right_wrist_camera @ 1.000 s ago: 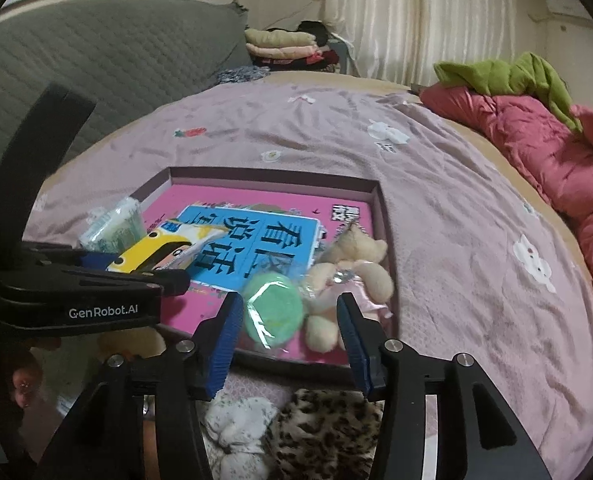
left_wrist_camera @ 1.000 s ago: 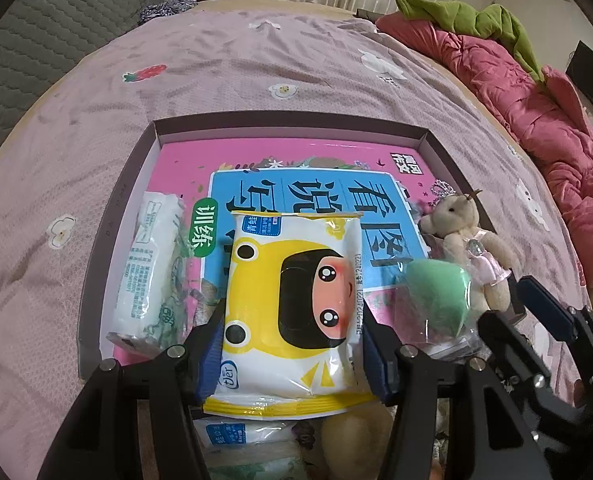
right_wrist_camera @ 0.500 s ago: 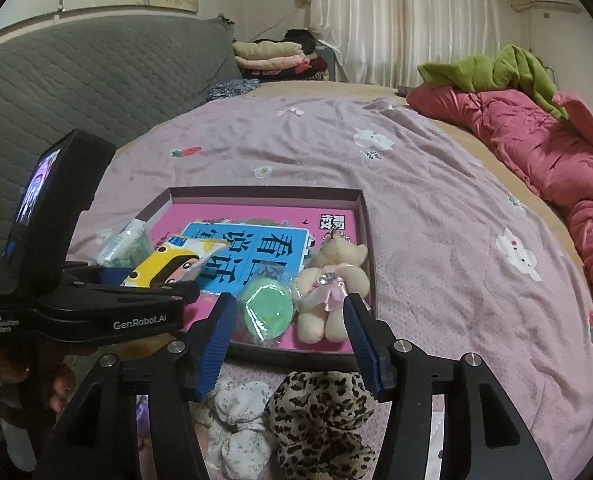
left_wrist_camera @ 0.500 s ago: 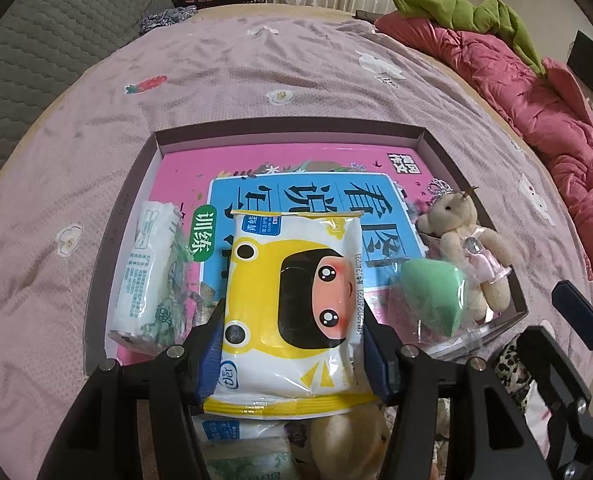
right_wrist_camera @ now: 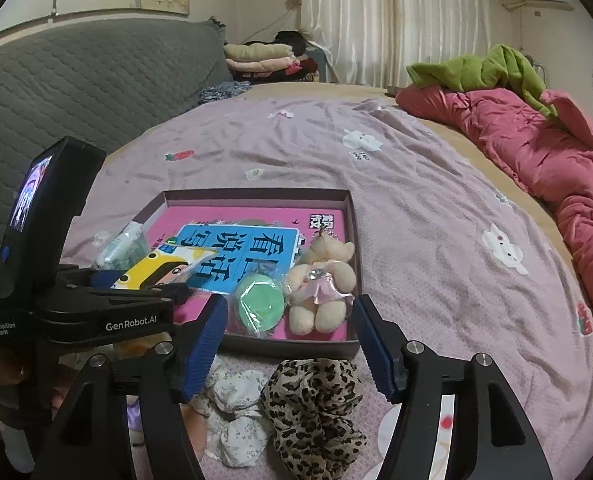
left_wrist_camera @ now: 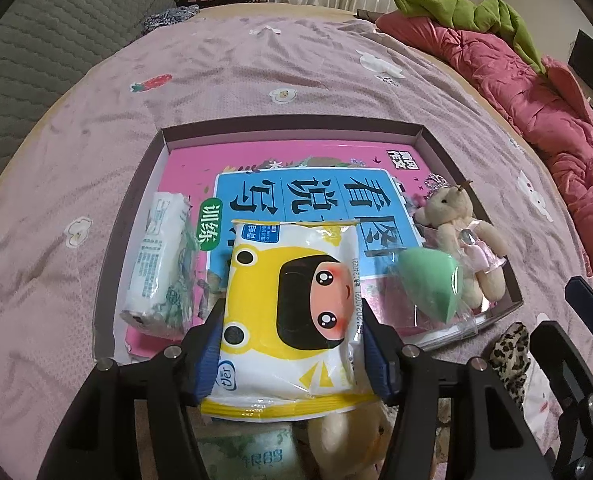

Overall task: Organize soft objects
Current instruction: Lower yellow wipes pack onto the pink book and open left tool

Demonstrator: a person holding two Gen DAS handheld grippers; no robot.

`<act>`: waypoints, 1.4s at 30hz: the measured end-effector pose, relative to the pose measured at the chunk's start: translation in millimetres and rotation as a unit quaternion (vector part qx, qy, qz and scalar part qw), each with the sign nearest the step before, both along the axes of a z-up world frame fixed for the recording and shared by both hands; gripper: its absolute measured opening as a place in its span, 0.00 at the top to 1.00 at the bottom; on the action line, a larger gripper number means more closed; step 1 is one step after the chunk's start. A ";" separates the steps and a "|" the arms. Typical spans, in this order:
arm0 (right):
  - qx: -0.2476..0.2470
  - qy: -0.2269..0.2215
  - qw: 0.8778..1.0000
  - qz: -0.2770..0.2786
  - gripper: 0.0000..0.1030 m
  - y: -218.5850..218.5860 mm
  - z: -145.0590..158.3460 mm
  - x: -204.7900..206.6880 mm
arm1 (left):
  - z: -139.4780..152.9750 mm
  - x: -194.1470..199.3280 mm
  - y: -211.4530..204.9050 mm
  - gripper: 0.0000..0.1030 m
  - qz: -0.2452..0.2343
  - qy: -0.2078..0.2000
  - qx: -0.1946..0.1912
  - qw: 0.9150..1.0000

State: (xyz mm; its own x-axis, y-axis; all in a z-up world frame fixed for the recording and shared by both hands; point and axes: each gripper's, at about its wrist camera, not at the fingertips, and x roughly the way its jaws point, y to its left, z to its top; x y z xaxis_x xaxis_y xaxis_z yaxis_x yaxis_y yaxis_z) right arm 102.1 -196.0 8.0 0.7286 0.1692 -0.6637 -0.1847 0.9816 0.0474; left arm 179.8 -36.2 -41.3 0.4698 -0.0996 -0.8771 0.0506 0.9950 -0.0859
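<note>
My left gripper (left_wrist_camera: 290, 344) is shut on a yellow-and-white wipes pack (left_wrist_camera: 292, 312) with a cartoon face, held over the near edge of the shallow brown box (left_wrist_camera: 292, 130). The pack also shows in the right wrist view (right_wrist_camera: 164, 266). In the box lie a white tissue pack (left_wrist_camera: 158, 268), a green sponge in plastic (left_wrist_camera: 430, 282) and a small teddy bear (left_wrist_camera: 462, 236). My right gripper (right_wrist_camera: 290, 344) is open and empty, in front of the box above a leopard-print scrunchie (right_wrist_camera: 312, 404) and a white floral scrunchie (right_wrist_camera: 234, 412).
A pink and blue book (left_wrist_camera: 308, 196) lines the box bottom. A yellow plush (left_wrist_camera: 348, 436) and a green tissue pack (left_wrist_camera: 252, 456) lie under my left gripper. A red quilt (right_wrist_camera: 536, 148) lies at the right; a grey headboard (right_wrist_camera: 76, 92) stands at the left.
My right gripper has pulled back from the box and risen, so the scrunchies now show below it. My left gripper still holds the wipes pack, almost unmoved.
</note>
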 end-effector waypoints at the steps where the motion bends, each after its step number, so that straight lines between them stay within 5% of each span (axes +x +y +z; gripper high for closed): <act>1: 0.000 -0.002 1.000 -0.001 0.34 -0.4 1.3 -0.8 | 0.9 -0.7 0.6 0.42 0.001 -0.002 -0.002 1.000; 31: -0.006 -0.006 1.000 -0.021 0.26 1.1 15.5 -4.3 | 32.2 -23.4 24.9 0.40 0.007 -0.029 -0.028 0.999; 42: 0.010 0.003 0.999 -0.033 0.26 -9.5 13.9 -5.6 | 2.6 1.7 7.4 0.40 -0.001 -0.018 -0.005 1.000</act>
State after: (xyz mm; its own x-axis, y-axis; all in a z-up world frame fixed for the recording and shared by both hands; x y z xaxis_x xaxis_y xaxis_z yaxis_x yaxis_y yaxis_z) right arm 96.5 -205.5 21.9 0.7352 0.1349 -0.6643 -0.1198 0.9904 0.0686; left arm 181.5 -28.8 -38.7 0.5003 -0.1089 -0.8590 0.0548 0.9940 -0.0941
